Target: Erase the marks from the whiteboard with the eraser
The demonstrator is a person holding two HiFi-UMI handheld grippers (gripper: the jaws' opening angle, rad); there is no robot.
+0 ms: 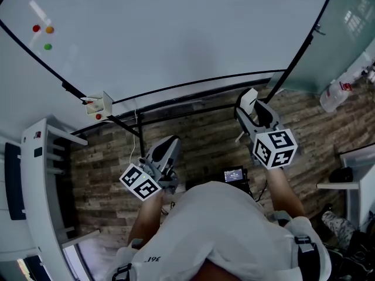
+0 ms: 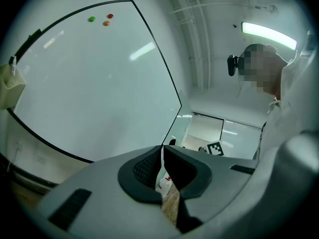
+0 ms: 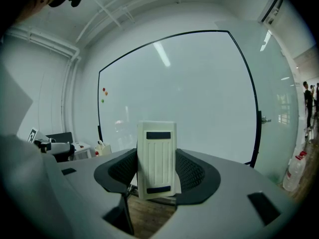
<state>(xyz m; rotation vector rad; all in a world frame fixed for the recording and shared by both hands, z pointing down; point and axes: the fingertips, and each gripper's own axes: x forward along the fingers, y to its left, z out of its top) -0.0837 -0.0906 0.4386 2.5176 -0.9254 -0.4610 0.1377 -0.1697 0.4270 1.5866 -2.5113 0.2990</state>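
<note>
One large white whiteboard (image 1: 176, 34), black-framed. Three small round magnets at its 10 o'clock: red magnet (image 1: 36, 28), orange magnet (image 1: 50, 30), green magnet (image 1: 47, 47). One cream ribbed plastic eraser (image 3: 157, 158). Two grey two-jaw grippers: left gripper (image 1: 170, 143), right gripper (image 1: 252, 115). One small white holder box (image 1: 99, 105). One clear plastic bottle (image 1: 337, 92), 3 o'clock.

Our whiteboard's (image 1: 176, 34) face lies open ahead of the eraser (image 3: 157, 158) in our right gripper (image 1: 251, 111); three magnets (image 1: 42, 33) crowd its upper left, a white box (image 1: 98, 105) its lower-left corner; shelving (image 1: 41, 174) flanks our left.
</note>
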